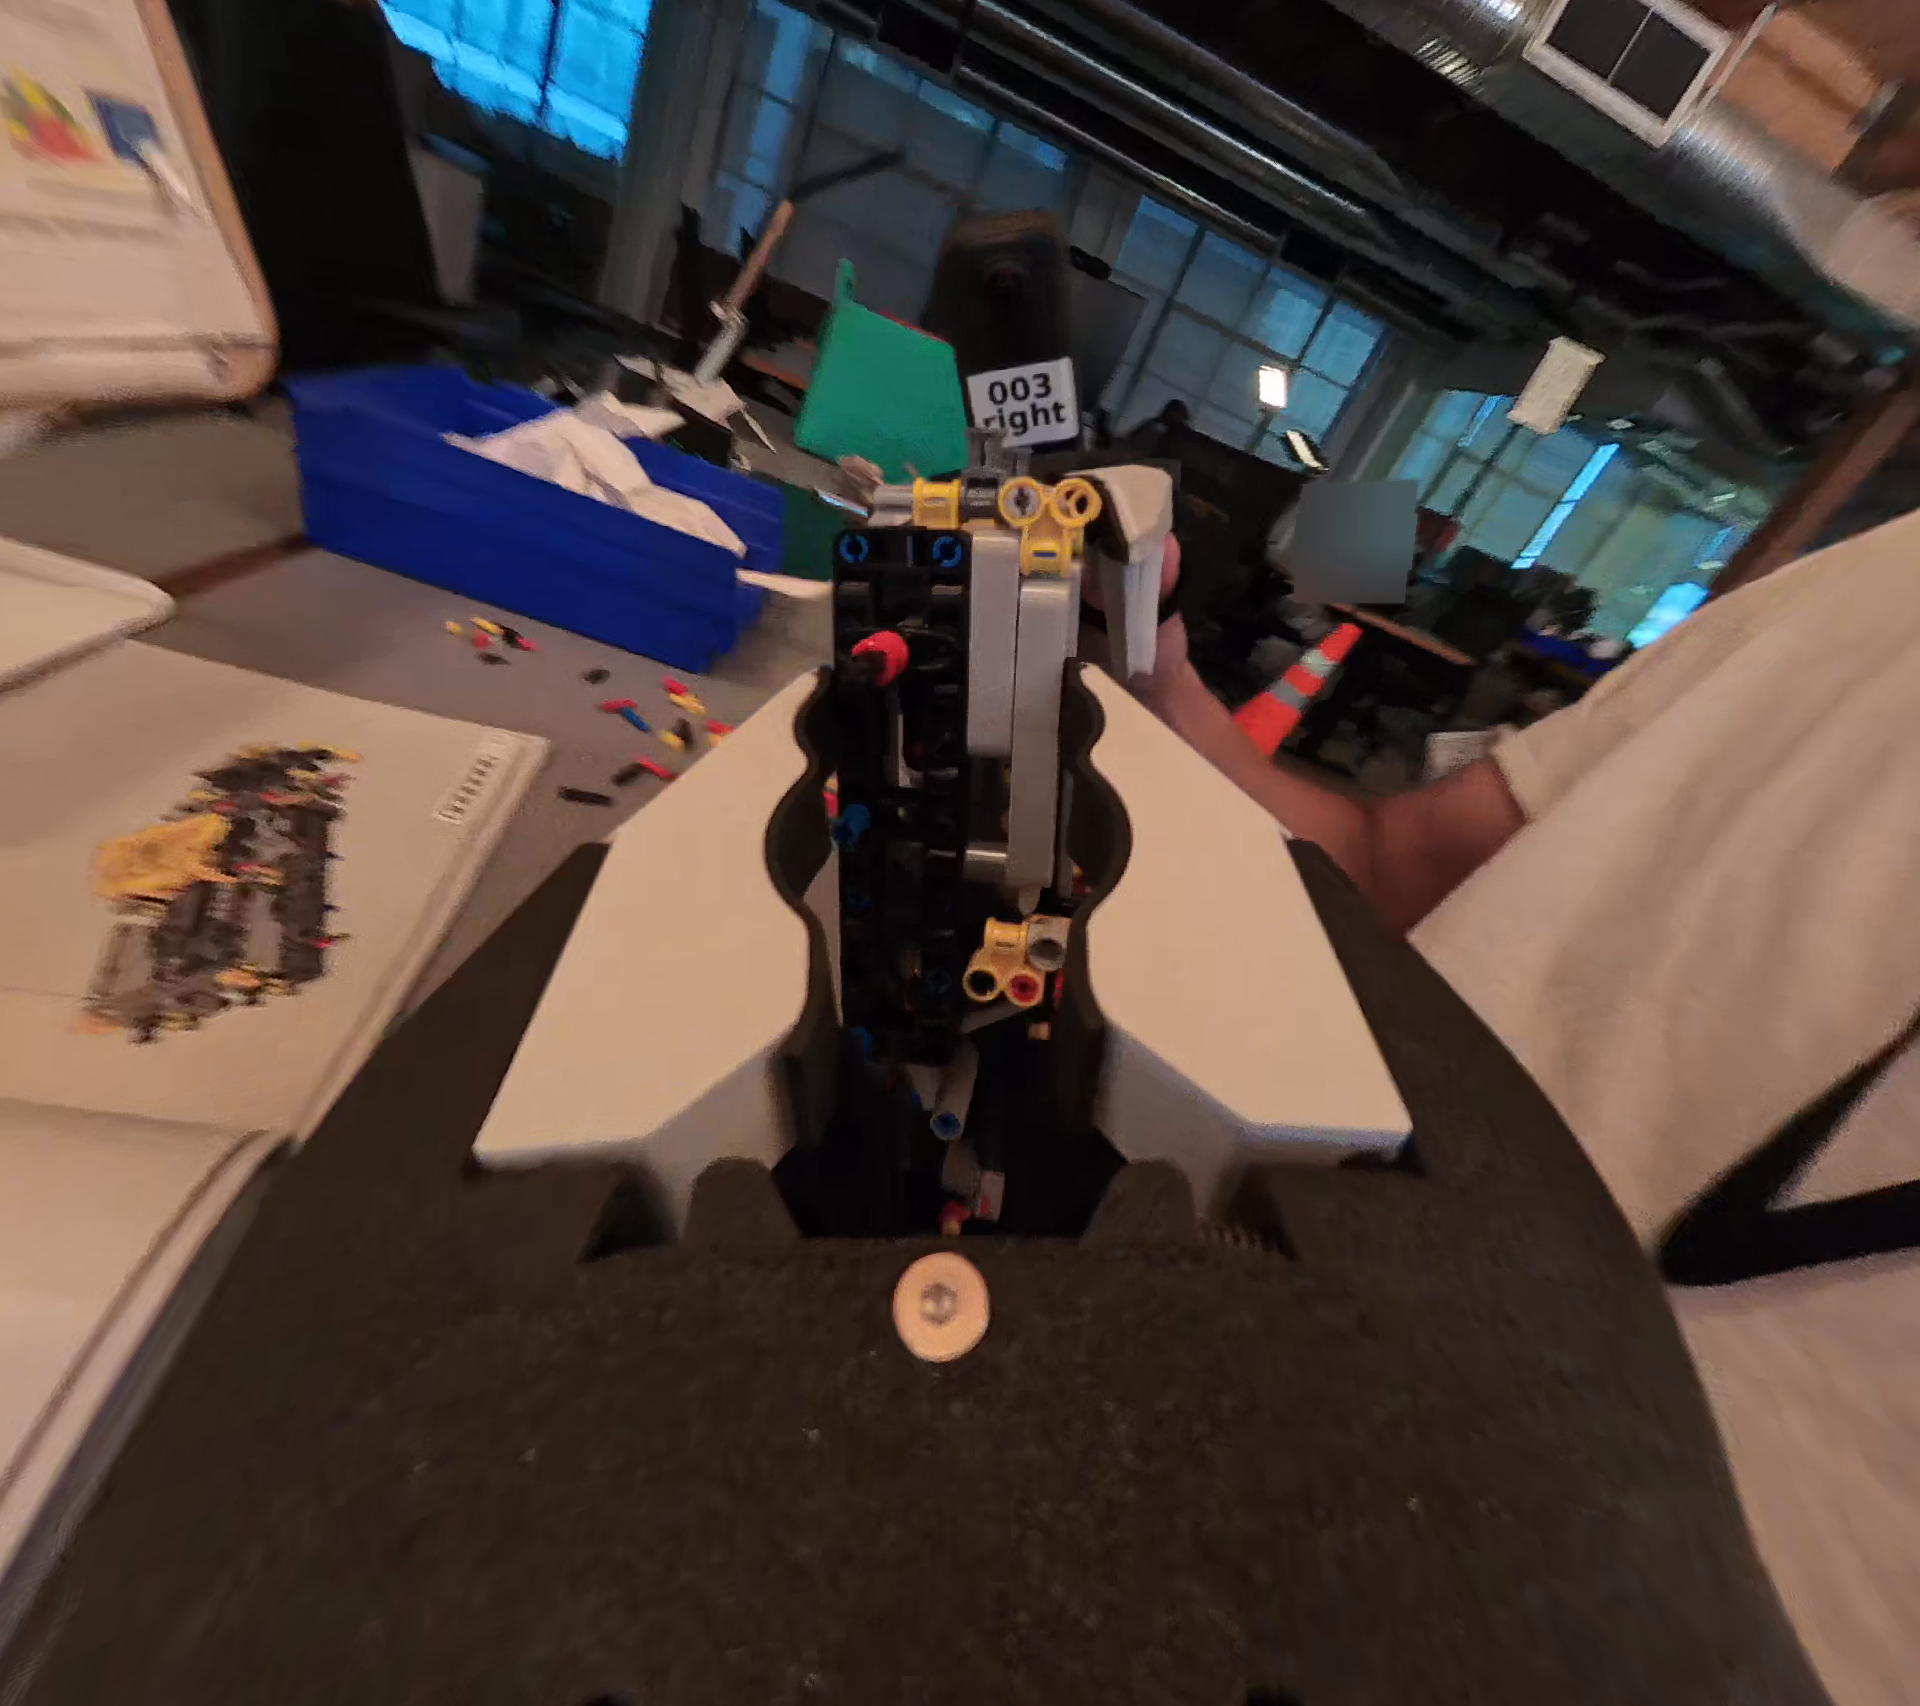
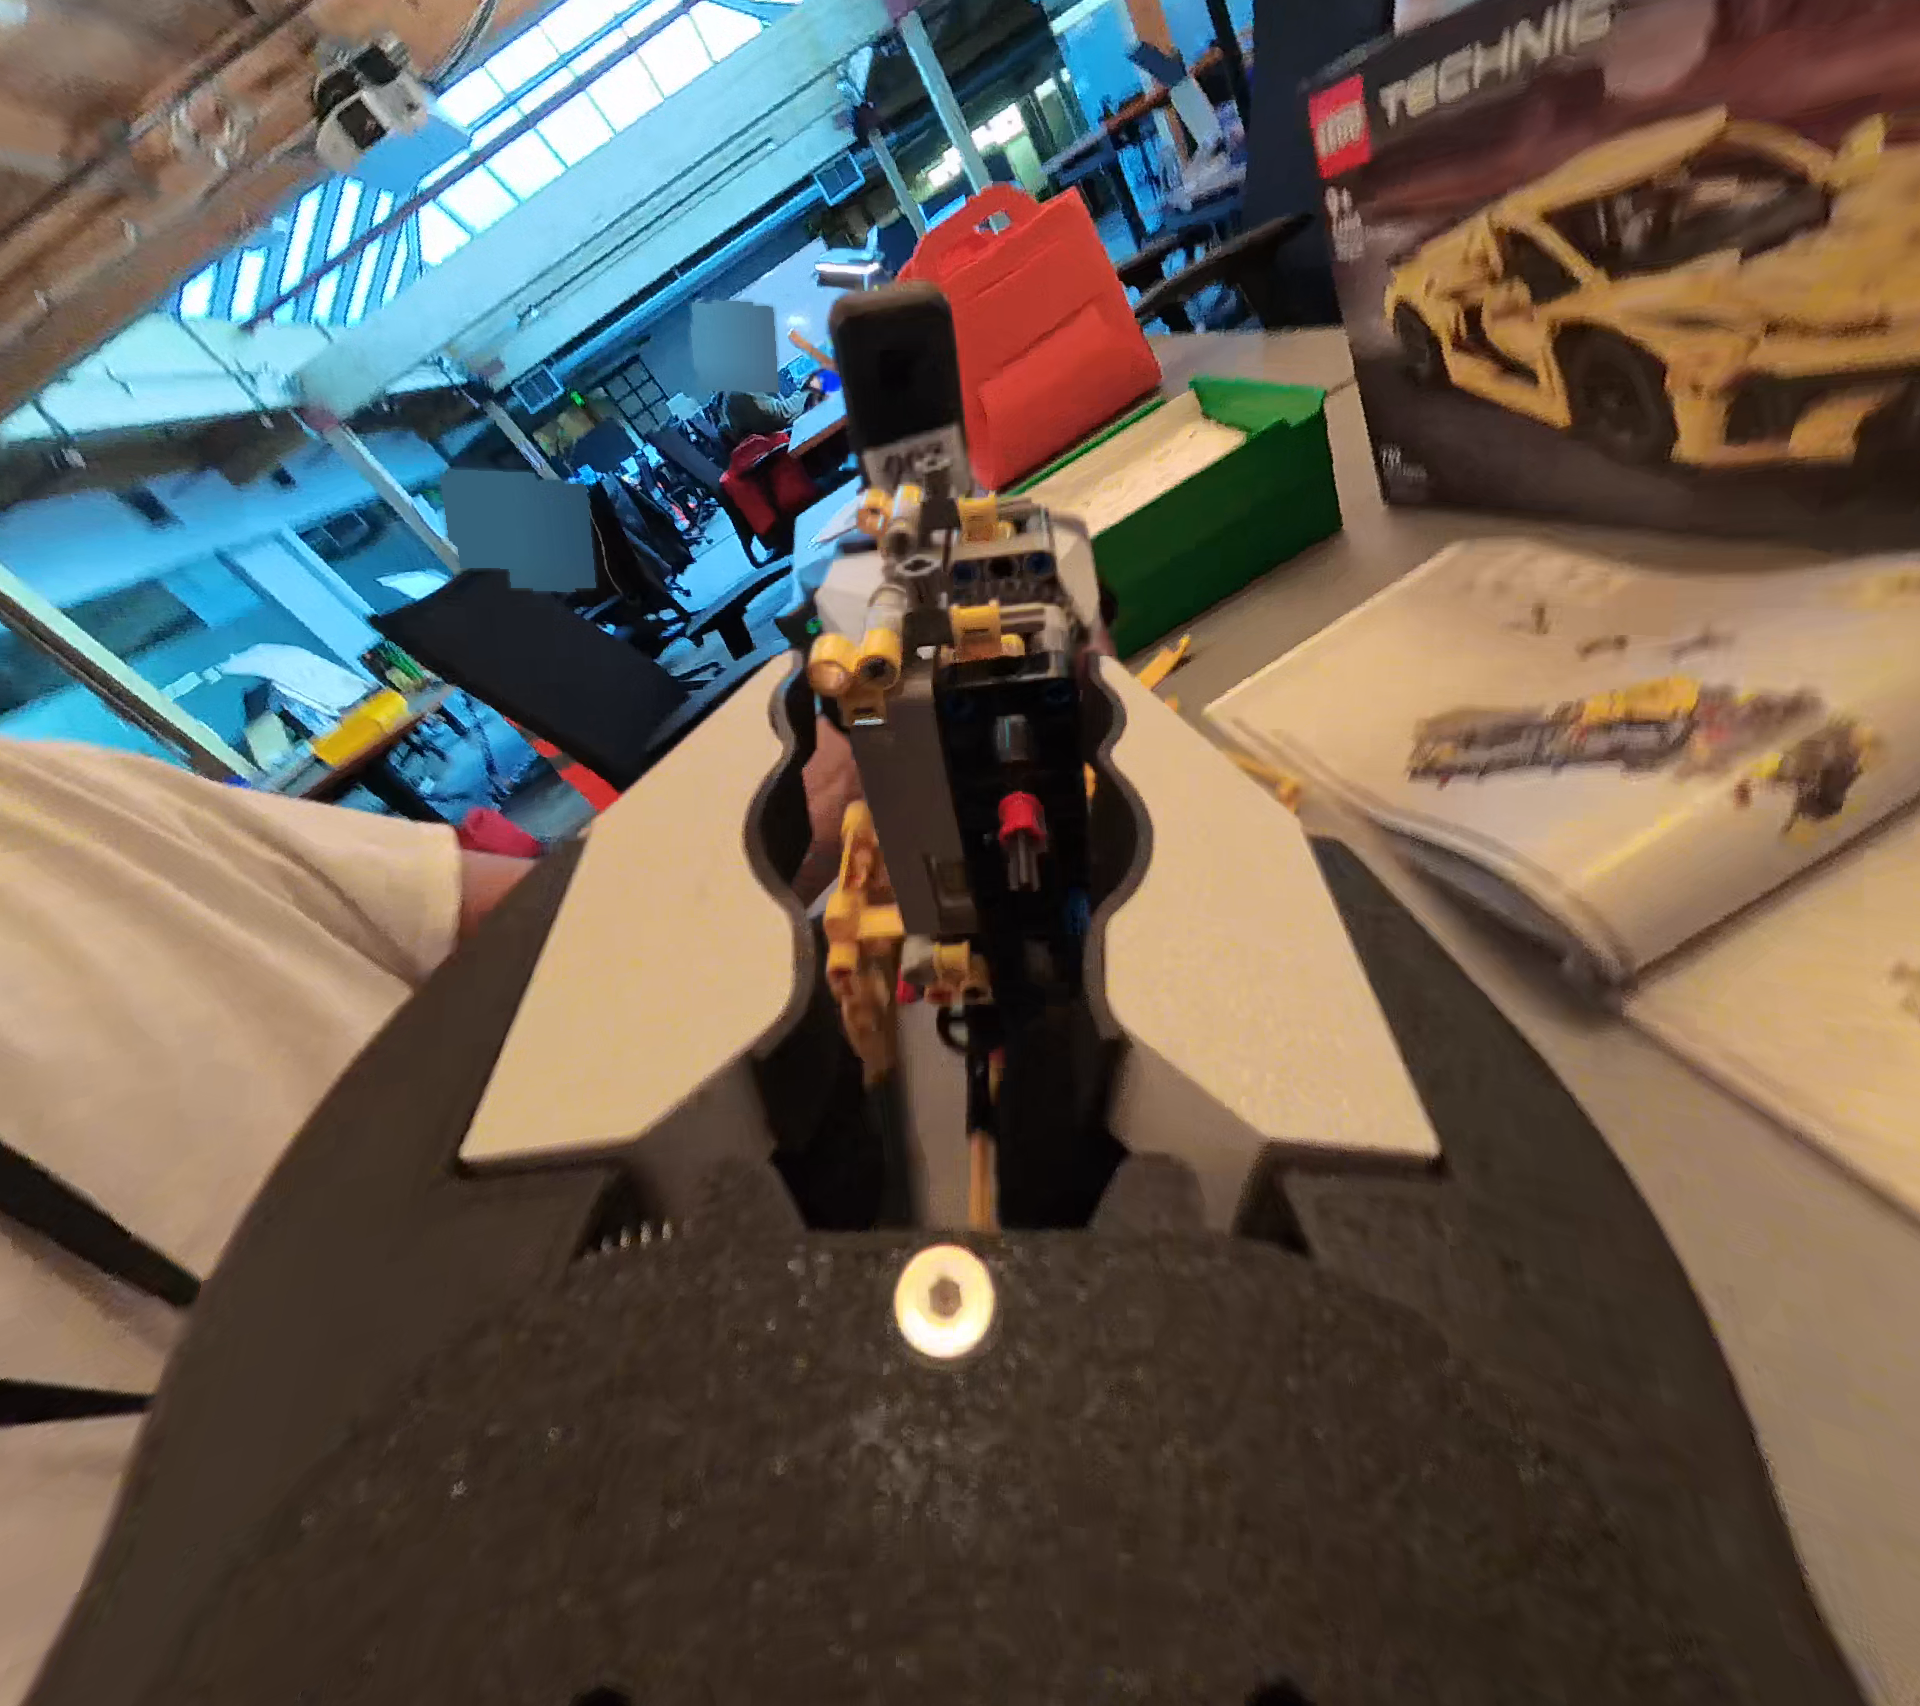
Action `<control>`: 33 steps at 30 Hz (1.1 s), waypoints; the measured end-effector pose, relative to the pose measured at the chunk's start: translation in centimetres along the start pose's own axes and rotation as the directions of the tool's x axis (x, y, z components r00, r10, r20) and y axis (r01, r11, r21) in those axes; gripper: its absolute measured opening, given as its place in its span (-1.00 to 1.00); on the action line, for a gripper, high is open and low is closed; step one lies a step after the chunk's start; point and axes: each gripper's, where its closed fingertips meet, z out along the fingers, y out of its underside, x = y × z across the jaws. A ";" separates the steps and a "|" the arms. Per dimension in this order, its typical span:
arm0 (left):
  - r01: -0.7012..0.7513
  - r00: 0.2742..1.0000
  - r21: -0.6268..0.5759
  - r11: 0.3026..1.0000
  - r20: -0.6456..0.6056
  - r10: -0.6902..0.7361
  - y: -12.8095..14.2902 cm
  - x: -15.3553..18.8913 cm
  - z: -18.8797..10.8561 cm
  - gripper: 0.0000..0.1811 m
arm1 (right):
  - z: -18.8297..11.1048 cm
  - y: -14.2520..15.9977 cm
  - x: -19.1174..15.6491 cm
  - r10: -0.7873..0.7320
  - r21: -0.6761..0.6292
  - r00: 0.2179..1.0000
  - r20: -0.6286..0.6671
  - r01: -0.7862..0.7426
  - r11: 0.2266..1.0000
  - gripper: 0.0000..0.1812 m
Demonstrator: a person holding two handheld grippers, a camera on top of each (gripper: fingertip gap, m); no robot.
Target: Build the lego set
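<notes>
Mid-build: the half-built lego model (image 1: 951,783) is held up off the tabletop (image 1: 395,648) between both grippers — left gripper (image 1: 948,690) and right gripper (image 2: 943,680), jaws clamped on it. Loose pieces (image 1: 634,711) lie at ten o'clock; the next piece likely needs one gripper freed.

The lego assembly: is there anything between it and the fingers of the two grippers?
Nothing visible. The lego assembly sits directly between the left gripper fingers, and in the right wrist view it also sits directly between the right gripper fingers, held above the table.
</notes>
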 end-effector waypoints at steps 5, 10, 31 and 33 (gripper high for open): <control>0.288 0.947 -0.228 0.930 -0.076 -0.312 0.5 -0.8 2.8 -0.54 | -2.8 1.7 0.4 0.248 -0.002 0.966 -0.078 -0.249 0.969 -0.46; 0.319 0.905 -0.458 0.830 -0.112 -0.410 5.1 -3.0 6.0 -0.54 | -6.5 4.7 3.5 0.371 0.097 0.919 -0.131 -0.361 0.928 -0.45; 0.290 0.790 -0.842 0.456 -0.059 -0.611 13.3 -9.1 11.2 -0.54 | -12.9 11.0 9.7 -0.734 -0.708 0.640 -0.226 0.410 0.575 -0.27; 0.272 0.789 -0.868 0.416 -0.046 -0.612 14.1 -9.4 11.5 -0.54 | -12.7 11.4 10.1 -0.789 -0.768 0.604 -0.116 0.449 0.456 -0.31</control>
